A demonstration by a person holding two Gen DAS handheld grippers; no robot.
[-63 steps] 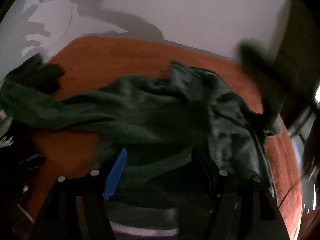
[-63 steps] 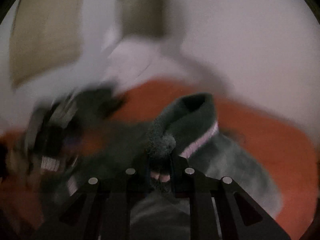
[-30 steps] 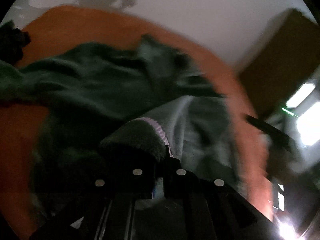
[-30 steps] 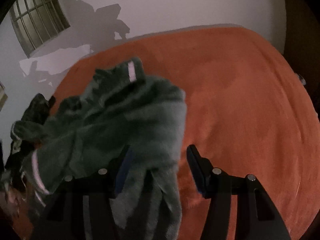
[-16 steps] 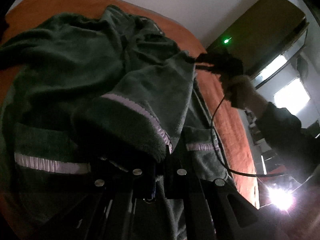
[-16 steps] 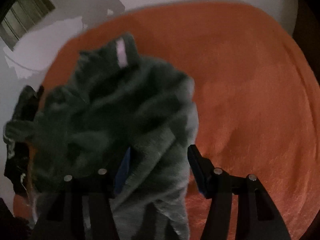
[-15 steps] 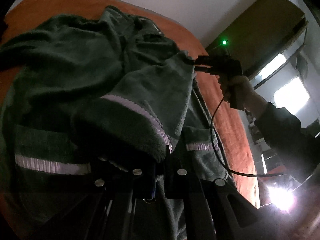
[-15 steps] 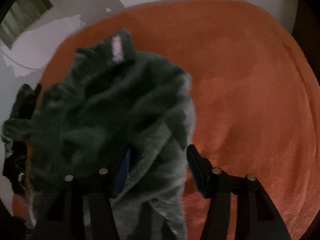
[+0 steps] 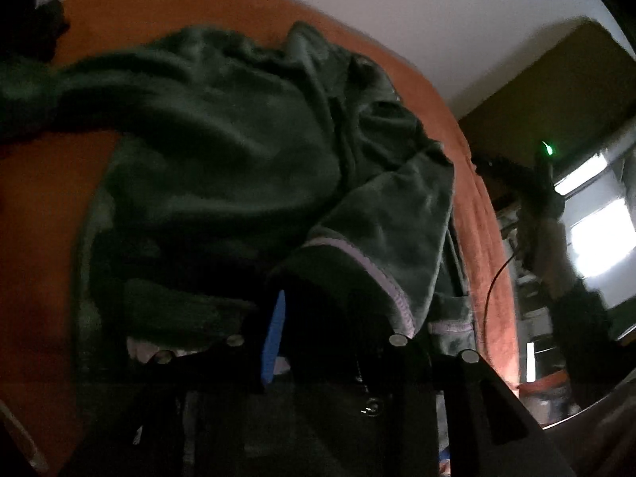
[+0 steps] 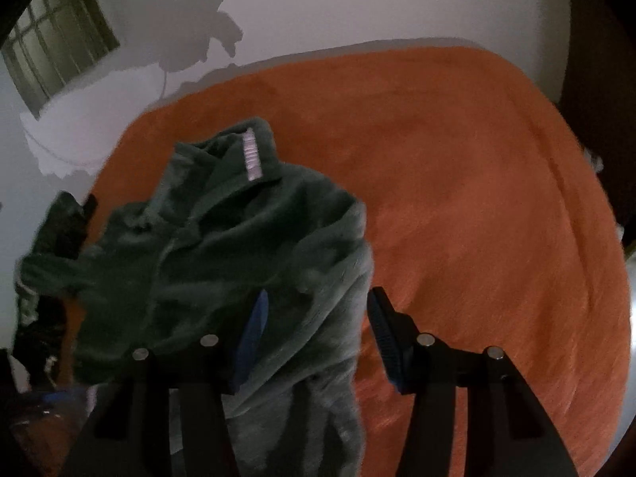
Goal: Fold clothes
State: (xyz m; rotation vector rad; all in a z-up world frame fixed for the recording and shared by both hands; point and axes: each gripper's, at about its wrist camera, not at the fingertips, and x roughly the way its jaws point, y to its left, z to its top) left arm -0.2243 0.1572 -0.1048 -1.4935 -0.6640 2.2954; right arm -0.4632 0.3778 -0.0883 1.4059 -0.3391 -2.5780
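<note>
L gripper point(image 9: 338, 330) has just opened, releasing green robe point(image 9: 246, 151) sleeve; R gripper point(image 10: 314, 330) wide too; fold laid on bed point(image 10: 477, 198).

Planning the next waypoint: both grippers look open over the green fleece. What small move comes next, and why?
Probably close the left gripper on the sleeve cuff draped between its fingers. The right gripper is open, and the dark green fleece lies bunched on the orange bedspread, not yet flat.
</note>
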